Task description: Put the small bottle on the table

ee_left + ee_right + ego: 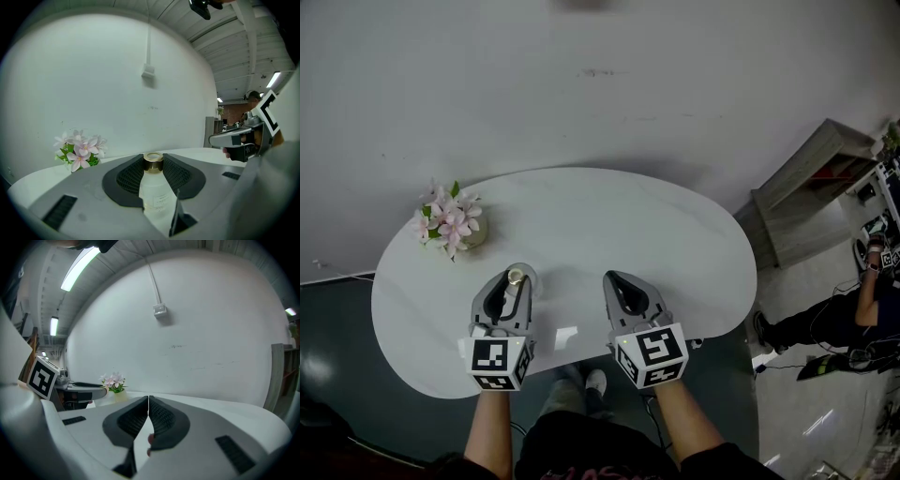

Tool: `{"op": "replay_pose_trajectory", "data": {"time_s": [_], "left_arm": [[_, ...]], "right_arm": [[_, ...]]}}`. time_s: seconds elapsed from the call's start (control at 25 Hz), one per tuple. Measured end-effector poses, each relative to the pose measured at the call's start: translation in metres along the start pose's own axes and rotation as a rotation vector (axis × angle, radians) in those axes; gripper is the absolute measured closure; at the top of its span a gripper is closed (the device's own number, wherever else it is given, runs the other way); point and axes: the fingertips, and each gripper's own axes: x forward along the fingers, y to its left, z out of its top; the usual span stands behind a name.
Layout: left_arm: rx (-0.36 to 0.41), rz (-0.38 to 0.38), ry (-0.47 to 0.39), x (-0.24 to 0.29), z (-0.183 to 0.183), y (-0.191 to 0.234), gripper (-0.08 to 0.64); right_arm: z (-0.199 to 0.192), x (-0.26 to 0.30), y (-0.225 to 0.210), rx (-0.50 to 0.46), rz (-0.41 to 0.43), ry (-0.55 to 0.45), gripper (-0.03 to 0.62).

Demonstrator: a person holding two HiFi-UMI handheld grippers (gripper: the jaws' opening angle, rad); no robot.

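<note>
A small clear bottle (154, 194) with a gold cap (516, 277) stands upright between the black pads of my left gripper (512, 280), which is shut on it. The gripper holds it over the front left part of the white oval table (581, 225). In the left gripper view the pads (126, 180) press the bottle's sides just under the cap. To the right, my right gripper (623, 286) hovers over the table's front middle. Its jaws are shut with nothing between them, as the right gripper view (148, 414) shows.
A small pot of pink flowers (445, 223) stands on the table's left rear. A grey shelf unit (811, 187) sits on the floor at the right, and a person (825, 323) crouches beyond it. A white wall runs behind the table.
</note>
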Motion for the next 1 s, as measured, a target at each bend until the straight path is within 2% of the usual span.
{"op": "replay_pose_trajectory", "data": {"time_s": [0.4, 1.0], "left_arm": [[-0.030, 0.011, 0.024, 0.031, -0.019, 0.015, 0.430], [-0.017, 0.001, 0.032, 0.067, -0.033, 0.023, 0.430]], "right_arm": [[-0.017, 0.036, -0.003, 0.002, 0.027, 0.038, 0.525], [-0.038, 0.071, -0.014, 0.017, 0.037, 0.090, 0.525]]}}
